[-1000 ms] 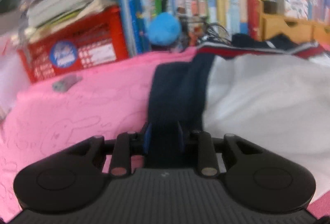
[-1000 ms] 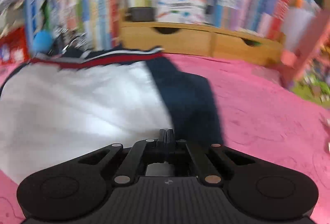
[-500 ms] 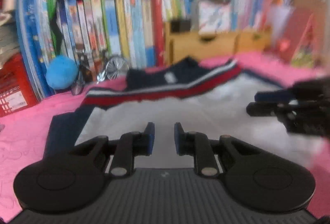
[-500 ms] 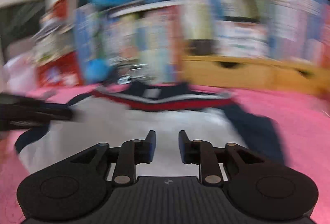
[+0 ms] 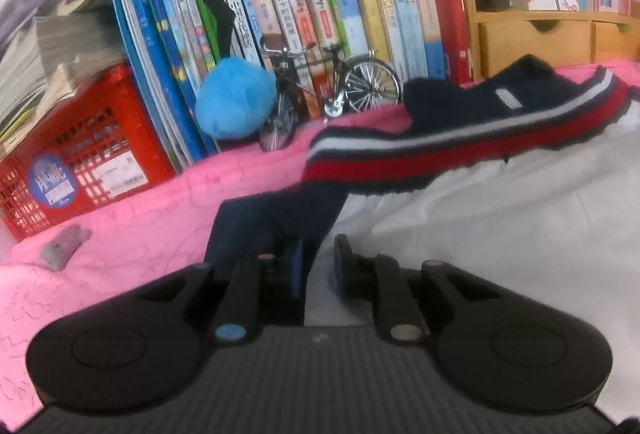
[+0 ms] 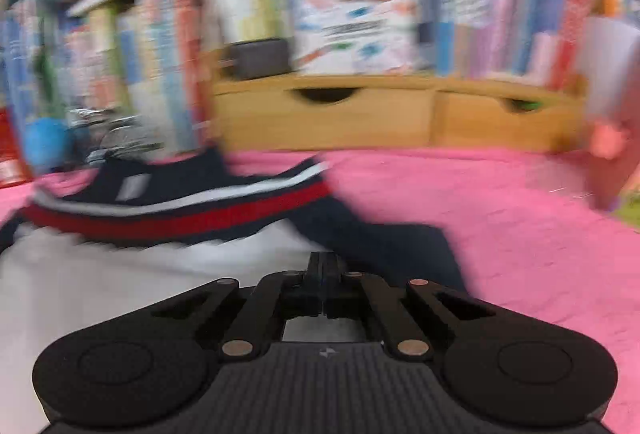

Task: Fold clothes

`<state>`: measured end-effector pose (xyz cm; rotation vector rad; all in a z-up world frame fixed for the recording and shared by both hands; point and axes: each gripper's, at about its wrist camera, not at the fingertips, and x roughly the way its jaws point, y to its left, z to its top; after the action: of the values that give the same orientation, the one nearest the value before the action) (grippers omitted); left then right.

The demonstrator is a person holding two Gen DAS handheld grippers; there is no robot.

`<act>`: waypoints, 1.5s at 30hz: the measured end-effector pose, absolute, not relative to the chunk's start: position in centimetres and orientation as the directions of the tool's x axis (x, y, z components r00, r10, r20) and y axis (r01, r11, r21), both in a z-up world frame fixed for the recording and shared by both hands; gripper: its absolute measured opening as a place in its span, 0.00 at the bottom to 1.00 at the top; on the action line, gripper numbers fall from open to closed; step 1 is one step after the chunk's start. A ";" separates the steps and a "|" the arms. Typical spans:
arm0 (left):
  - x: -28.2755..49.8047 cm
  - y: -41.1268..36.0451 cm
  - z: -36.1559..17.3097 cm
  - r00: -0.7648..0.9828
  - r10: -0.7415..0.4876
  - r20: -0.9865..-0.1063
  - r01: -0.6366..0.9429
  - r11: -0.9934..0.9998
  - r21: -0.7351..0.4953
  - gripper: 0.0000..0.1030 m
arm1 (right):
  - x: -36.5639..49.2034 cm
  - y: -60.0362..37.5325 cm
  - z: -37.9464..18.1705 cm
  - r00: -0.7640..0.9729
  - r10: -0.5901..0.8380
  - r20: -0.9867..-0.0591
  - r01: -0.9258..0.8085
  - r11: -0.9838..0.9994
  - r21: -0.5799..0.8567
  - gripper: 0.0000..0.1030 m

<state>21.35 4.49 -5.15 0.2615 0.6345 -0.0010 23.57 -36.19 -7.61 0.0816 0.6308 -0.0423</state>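
You needed matched pinches on both navy sleeves, lifting evenly so the white body stayed flat. Your left gripper (image 5: 318,266), jaws narrowly apart and just closing, straddled the garment (image 5: 500,234) where its navy sleeve (image 5: 272,222) met white. Your right gripper (image 6: 324,274) was fully closed over the opposite sleeve (image 6: 400,246); whether it pinched cloth I couldn't tell.
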 end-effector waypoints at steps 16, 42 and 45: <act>15.9 3.6 -1.3 0.843 -0.101 -0.529 0.135 0.991 0.025 0.20 | 6.3 -26.4 -3.4 0.832 0.225 -0.508 -0.134 0.968 0.210 0.46; 29.0 -9.4 -3.9 0.646 -0.173 -0.743 0.268 0.963 0.009 0.29 | 5.2 -21.4 -6.8 0.783 0.224 -0.581 -0.107 0.968 0.229 0.20; 30.5 -9.5 -4.1 0.665 -0.161 -0.729 0.248 0.969 0.012 0.32 | 5.0 -21.5 -6.9 0.783 0.227 -0.579 -0.105 0.966 0.237 0.20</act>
<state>30.47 -9.52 -4.08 0.1132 0.8117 -0.2313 5.04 -21.50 -6.86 0.1970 0.6481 0.1806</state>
